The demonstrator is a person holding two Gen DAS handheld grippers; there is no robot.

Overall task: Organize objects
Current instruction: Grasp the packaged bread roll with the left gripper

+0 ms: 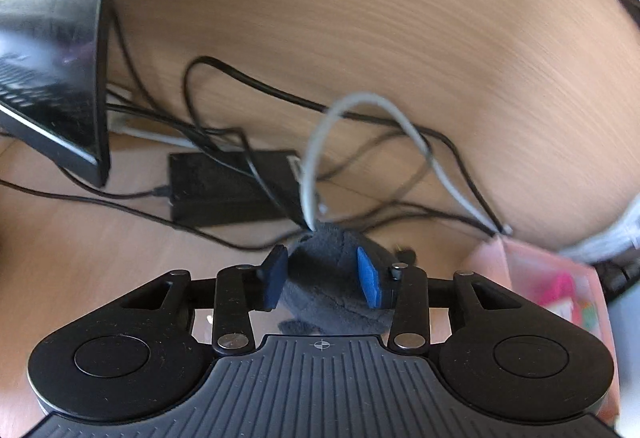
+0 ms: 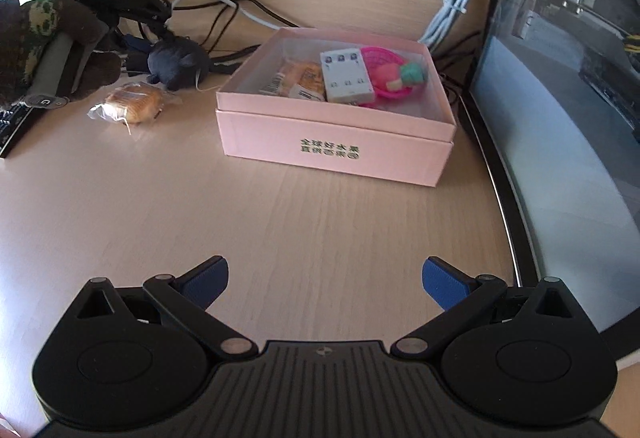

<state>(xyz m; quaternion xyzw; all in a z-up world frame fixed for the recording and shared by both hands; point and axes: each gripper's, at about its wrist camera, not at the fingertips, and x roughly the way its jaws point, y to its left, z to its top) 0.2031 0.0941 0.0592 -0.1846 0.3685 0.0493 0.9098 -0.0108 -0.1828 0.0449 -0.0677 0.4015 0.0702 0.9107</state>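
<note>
We see the grey plush toy (image 1: 332, 278) between our left gripper (image 1: 325, 276) pads, which touch it. Our right gripper (image 2: 325, 284) gapes empty, the pink box (image 2: 336, 141) ahead.

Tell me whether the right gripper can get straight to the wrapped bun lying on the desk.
Probably yes: the right gripper is open and empty, and bare desk lies between it and the wrapped bun.

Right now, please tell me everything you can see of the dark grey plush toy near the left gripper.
The dark grey plush toy is small, rounded and made of soft fleecy fabric, with a stubby limb or ear and a thin pale thread hanging from it. It sits between the blue pads of the left gripper, which flank it; firm pressing cannot be told. It lies left of the pink cardboard box, above the wrapped bun.
</note>
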